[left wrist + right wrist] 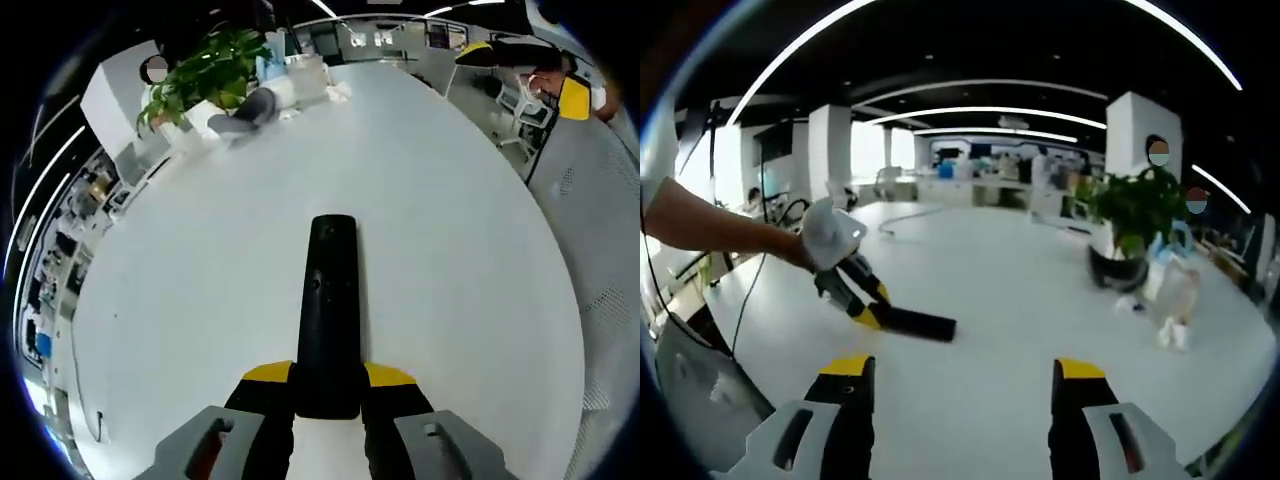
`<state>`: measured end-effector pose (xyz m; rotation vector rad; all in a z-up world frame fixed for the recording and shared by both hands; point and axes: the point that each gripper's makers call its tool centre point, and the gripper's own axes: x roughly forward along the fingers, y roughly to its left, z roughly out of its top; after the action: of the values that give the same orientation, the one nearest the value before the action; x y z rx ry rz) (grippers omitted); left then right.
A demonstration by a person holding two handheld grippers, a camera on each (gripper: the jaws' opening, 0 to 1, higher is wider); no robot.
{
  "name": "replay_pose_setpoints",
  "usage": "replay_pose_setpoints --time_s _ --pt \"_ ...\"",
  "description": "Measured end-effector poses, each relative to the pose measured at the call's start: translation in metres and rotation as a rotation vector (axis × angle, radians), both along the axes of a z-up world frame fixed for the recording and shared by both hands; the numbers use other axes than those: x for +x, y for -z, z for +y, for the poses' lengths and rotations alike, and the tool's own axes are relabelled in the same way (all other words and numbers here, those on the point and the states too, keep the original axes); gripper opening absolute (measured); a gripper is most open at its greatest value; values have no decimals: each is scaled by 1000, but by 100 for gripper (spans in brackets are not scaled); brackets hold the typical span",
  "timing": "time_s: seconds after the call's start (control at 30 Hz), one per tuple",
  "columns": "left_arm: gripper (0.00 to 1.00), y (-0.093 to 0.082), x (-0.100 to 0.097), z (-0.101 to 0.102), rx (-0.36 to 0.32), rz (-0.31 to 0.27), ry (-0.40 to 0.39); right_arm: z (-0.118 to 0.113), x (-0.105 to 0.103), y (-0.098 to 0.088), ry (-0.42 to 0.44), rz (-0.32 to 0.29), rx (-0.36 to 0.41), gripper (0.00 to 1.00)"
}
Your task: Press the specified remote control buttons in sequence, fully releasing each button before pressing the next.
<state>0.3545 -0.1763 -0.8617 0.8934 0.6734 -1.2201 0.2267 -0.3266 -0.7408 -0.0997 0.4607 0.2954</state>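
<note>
Open office with white columns (828, 140), curved ceiling light strips (980, 85) and a white table (430, 220)

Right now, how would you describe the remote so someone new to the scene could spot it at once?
Start from the big white table, with a potted plant at its far end. Near the middle lies the remote, its near end clamped between the yellow-tipped jaws of the left gripper; the right gripper hangs open, apart from it. It is the only long, slim black bar on the table.

You've got a broad white table (440, 250) here; a potted plant (205, 75), a grey cloth (250, 108) and plastic bags (1172, 290) sit at its far end.
</note>
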Motion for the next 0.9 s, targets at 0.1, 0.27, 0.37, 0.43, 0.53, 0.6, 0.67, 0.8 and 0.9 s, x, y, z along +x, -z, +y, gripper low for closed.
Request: replay_pose_setpoints --time_s 0.1,0.27,0.37,0.43,0.53,0.6,0.67,0.8,0.9 --pt "24 -1 5 1 0 4 -4 0 0 1 1 4 0 70" --pt "24 0 13 3 2 9 -11 1 0 3 -5 12 -7 70" --pt "24 -2 20 4 -1 12 -17 1 0 4 -7 18 -9 70" --pt "24 -3 25 4 -1 13 -18 1 0 4 -9 19 -5 70" --pt "24 -4 32 7 -3 19 -29 2 -1 5 -13 23 -7 70" --pt "24 -5 36 8 2 24 -32 3 -1 6 -16 28 -10 70" --pt "24 -5 43 11 12 25 -27 3 -1 6 -16 28 -9 70" --pt "24 -10 56 18 34 37 -37 4 -1 6 -20 35 4 71" --pt "24 -8 64 17 48 39 -35 6 -1 7 -27 39 -3 71"
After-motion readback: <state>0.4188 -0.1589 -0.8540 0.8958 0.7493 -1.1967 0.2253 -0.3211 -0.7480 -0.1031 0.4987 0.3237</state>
